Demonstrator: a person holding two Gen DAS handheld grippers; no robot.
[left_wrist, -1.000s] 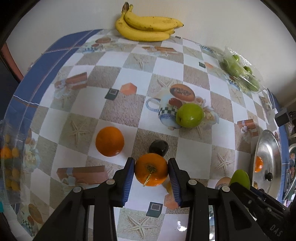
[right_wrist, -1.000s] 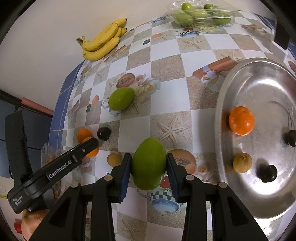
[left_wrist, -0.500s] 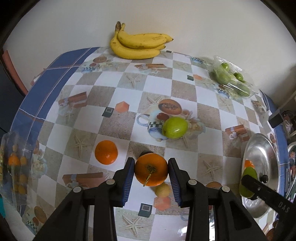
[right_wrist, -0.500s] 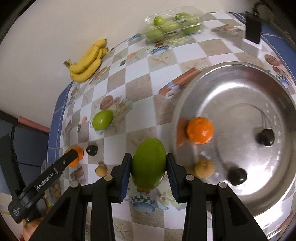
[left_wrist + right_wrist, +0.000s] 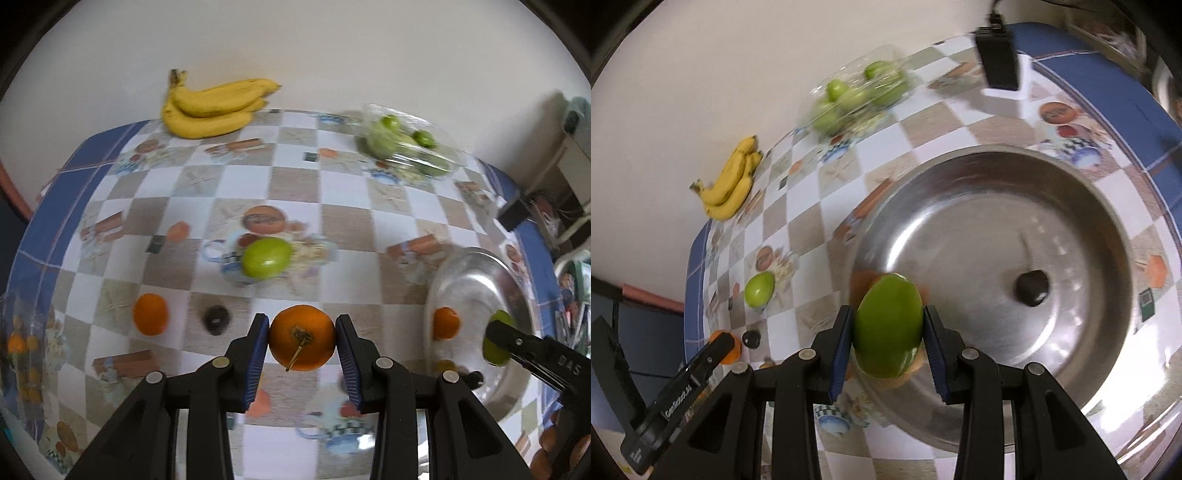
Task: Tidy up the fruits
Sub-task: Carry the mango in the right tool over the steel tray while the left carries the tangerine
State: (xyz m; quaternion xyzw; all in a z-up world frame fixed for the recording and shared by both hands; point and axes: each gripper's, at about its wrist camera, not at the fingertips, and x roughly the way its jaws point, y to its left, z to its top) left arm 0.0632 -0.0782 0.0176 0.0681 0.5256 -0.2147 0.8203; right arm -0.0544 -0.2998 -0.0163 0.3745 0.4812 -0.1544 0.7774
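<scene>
My right gripper (image 5: 886,330), clamped on a green mango (image 5: 888,325), now hangs over the steel tray (image 5: 1082,229); my left gripper (image 5: 301,345) still clamps its orange (image 5: 301,341).

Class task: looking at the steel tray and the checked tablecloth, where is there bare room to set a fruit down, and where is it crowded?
Free: most of the steel tray, its far and right side beyond the dark fruit; also the cloth between the bananas, the bagged green fruit and the loose green fruit. Crowded: the tray's near-left edge, where an orange lies under the mango.
</scene>
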